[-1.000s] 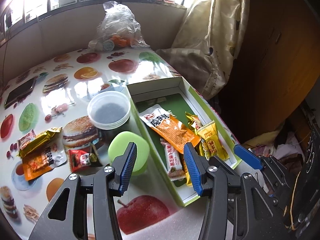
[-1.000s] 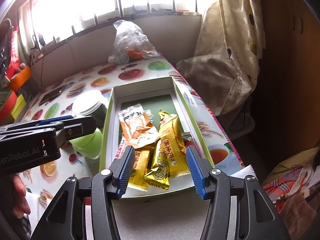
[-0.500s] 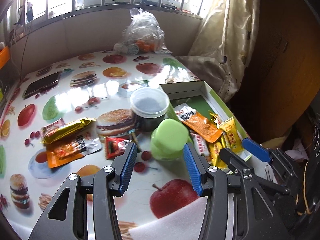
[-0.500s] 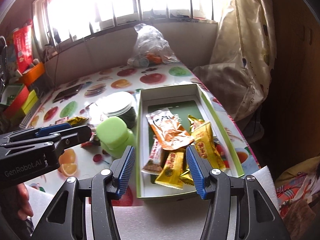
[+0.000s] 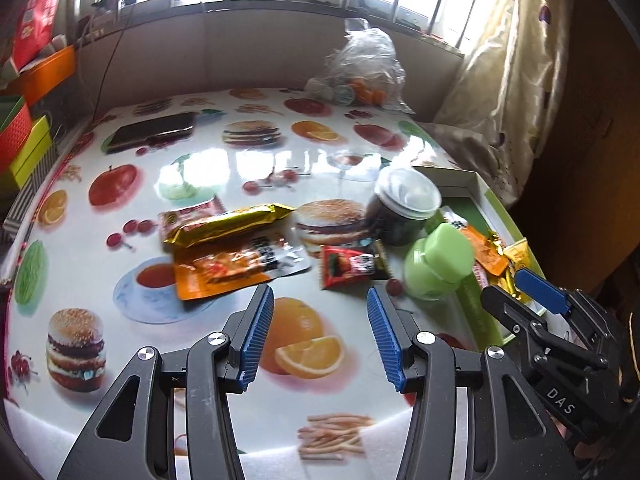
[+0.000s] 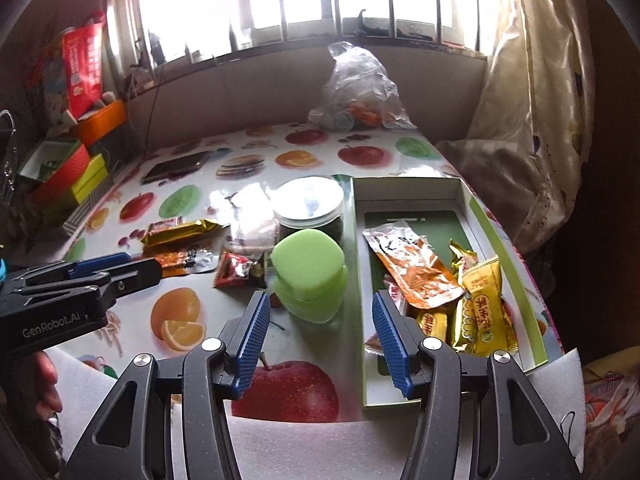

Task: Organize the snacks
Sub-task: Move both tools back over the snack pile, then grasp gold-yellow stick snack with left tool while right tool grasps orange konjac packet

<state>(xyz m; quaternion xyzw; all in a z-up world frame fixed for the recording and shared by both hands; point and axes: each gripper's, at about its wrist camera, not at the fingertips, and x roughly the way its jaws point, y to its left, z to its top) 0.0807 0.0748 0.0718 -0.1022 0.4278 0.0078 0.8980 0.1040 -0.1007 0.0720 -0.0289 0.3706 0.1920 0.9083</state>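
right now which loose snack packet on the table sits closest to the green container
The small red packet: it lies just beside the green container, while the gold packet and orange packet lie farther away.

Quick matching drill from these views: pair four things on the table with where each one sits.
Things:
1. green jar
2. yellow packets
3. phone
4. red packet

Places:
A. inside the box
B. far across the table, near the wall
C. on the table beside the box's left wall
D. on the table, left of the green jar

Pairs: 1-C, 2-A, 3-B, 4-D
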